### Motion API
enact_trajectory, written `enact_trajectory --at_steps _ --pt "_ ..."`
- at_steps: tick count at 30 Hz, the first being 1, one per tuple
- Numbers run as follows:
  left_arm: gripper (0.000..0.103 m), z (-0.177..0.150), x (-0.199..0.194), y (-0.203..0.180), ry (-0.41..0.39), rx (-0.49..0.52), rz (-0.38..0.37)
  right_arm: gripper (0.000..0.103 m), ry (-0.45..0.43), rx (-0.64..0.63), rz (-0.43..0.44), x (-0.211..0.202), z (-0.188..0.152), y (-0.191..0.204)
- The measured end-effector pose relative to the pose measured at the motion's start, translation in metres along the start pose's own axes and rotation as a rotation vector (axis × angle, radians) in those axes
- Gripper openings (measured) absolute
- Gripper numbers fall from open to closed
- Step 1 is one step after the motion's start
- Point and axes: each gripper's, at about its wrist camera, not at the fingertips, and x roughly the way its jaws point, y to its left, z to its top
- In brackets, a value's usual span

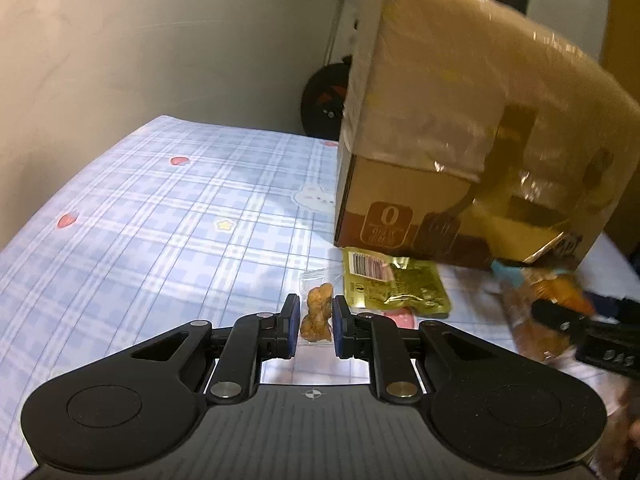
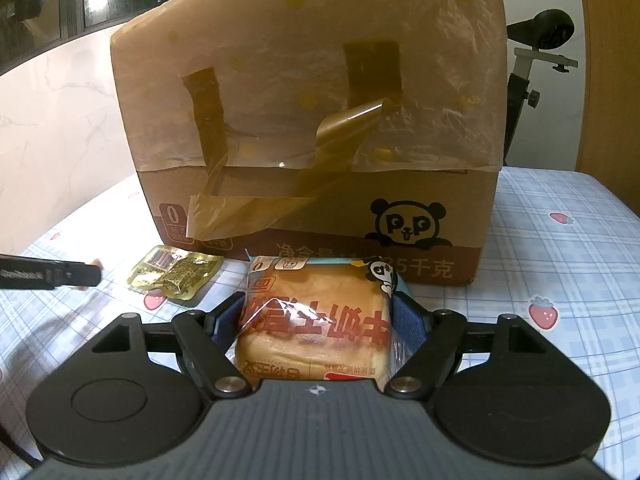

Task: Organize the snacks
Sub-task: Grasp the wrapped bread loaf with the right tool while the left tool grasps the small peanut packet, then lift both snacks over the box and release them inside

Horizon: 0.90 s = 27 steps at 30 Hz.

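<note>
My left gripper (image 1: 315, 309) is shut on a small clear packet (image 1: 319, 322) holding a brown knobbly snack, just over the tablecloth. A flat gold packet (image 1: 394, 284) lies to its right, in front of the big cardboard box (image 1: 460, 120). My right gripper (image 2: 318, 308) is shut on a wrapped loaf of bread (image 2: 316, 320) with red lettering, close to the front of the box (image 2: 320, 120). In the right wrist view the gold packet (image 2: 176, 276) lies to the left, and a finger of the left gripper (image 2: 52, 276) reaches in from the left edge. The bread (image 1: 536, 320) shows blurred at the right of the left wrist view.
A blue plaid tablecloth (image 1: 140, 208) with strawberry prints covers the table. The box is wrapped in loose plastic and peeling tape. A pale wall (image 1: 120, 40) stands behind at the left. A black wheel-like object (image 1: 324, 104) sits behind the box, and a black seat on a post (image 2: 552, 28) at the right.
</note>
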Motion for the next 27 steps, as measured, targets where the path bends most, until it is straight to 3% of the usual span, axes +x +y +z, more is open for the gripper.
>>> enact_trajectory --at_steps 9,14,21,27 --pt "0.018 -0.001 -0.038 -0.007 -0.056 0.011 -0.021 0.078 0.007 0.032 0.020 -0.003 0.003 -0.006" --pt "0.018 0.006 -0.049 -0.010 -0.094 0.015 -0.053 0.077 0.028 0.162 0.040 -0.015 0.014 -0.028" --pt "0.018 0.018 -0.059 -0.022 -0.130 0.027 -0.113 0.077 0.015 0.108 0.024 -0.052 0.022 -0.037" --pt "0.018 0.042 -0.078 -0.031 -0.205 0.057 -0.177 0.077 -0.056 0.066 0.043 -0.089 0.039 -0.031"
